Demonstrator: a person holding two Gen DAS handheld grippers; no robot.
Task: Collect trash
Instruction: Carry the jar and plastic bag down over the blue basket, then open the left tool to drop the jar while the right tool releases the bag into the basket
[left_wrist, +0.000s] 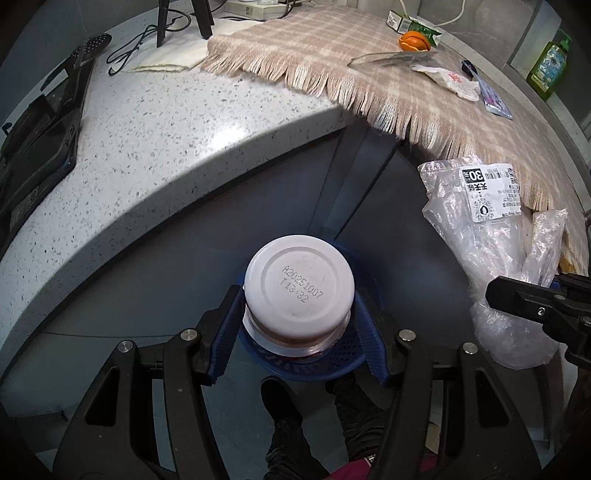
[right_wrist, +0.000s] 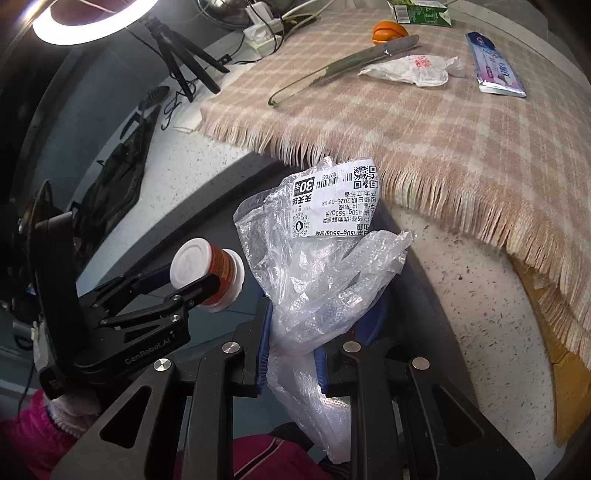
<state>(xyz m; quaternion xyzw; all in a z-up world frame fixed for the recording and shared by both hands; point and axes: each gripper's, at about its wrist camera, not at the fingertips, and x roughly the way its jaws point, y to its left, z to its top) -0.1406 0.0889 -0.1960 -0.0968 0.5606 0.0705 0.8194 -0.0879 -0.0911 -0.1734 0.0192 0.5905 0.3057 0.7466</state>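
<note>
A small jar (left_wrist: 298, 291) is held bottom-up between the left gripper (left_wrist: 299, 325) pads, directly over a blue basket (left_wrist: 332, 363) beneath; a crumpled plastic bag (right_wrist: 317, 280) is pinched in the right gripper (right_wrist: 291, 354), alongside, off the basket.

A speckled white stone counter (left_wrist: 155, 140) curves across the scene. A pink-and-cream checked cloth (right_wrist: 461, 122) with a fringed edge covers its right part and overhangs the rim. At the far left a lit ring lamp (right_wrist: 88, 22) stands on a black tripod (right_wrist: 184, 62), with a thin black cable (left_wrist: 136, 40) lying beside its legs. Behind the cloth sits a white power strip (right_wrist: 258, 29). Dark equipment (left_wrist: 40, 129) lies along the counter's left edge. Below the counter, grey cabinet fronts (left_wrist: 147, 280) show.
</note>
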